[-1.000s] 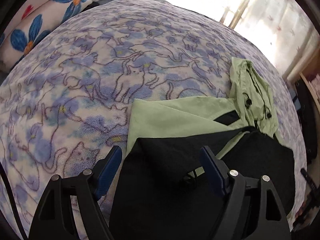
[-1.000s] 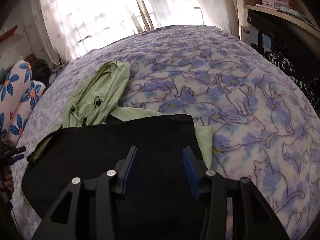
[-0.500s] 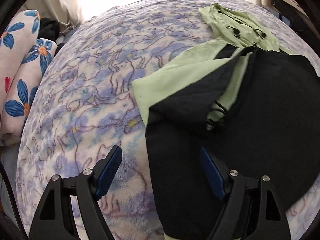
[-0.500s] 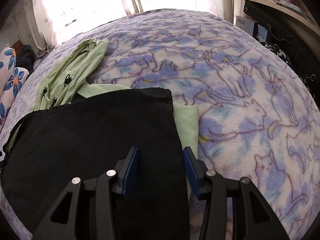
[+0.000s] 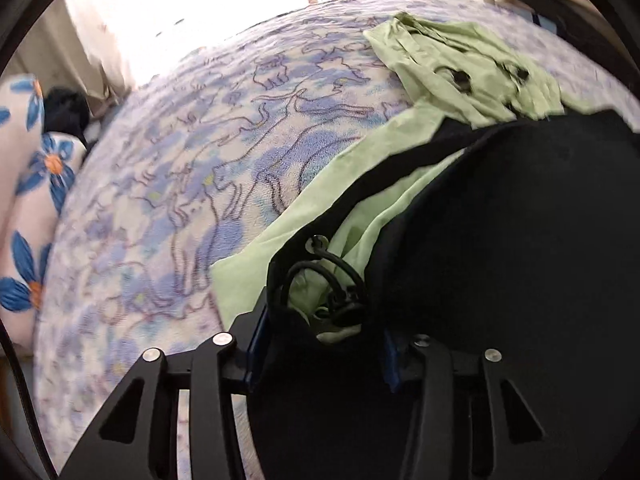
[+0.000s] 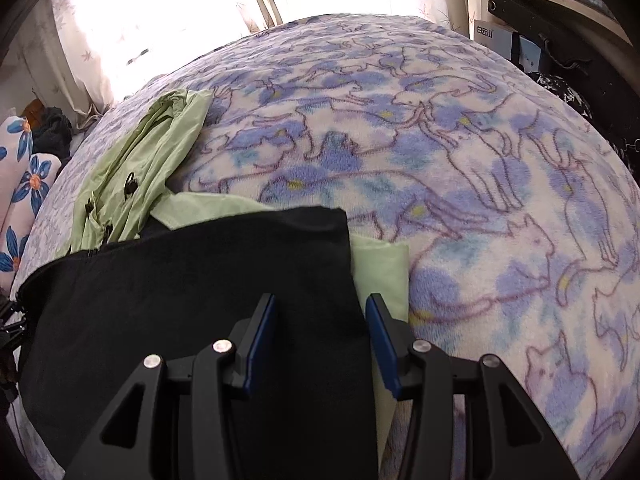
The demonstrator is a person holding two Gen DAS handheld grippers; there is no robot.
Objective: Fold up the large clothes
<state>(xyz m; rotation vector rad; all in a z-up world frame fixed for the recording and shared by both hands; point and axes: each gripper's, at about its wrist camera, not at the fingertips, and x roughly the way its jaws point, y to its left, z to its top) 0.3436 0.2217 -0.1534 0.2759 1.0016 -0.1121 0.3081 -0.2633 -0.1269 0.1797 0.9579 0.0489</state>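
A large jacket, pale green outside (image 5: 460, 68) with a black lining (image 5: 500, 240), lies spread on the bed with its hood at the far end. My left gripper (image 5: 322, 344) is at the jacket's near left corner. Its jaws are closing around the bunched black hem and a black drawcord (image 5: 332, 280), and the pads do not visibly pinch them. In the right wrist view the black lining (image 6: 180, 280) covers the green shell (image 6: 380, 268). My right gripper (image 6: 320, 320) hovers over the lining's right edge, its jaws apart and gripping nothing.
A fleece blanket with blue cat outlines (image 6: 480, 200) covers the bed. Floral pillows (image 5: 28, 200) lie at the left, by a dark bundle (image 5: 66, 112). Bright curtained windows stand behind. Shelves and a cardboard box (image 6: 492, 36) are at the right.
My left gripper has rolled, dropped onto the jacket's left corner and narrowed its jaws around the hem. My right gripper has sunk closer to the lining's right edge, jaws unchanged.
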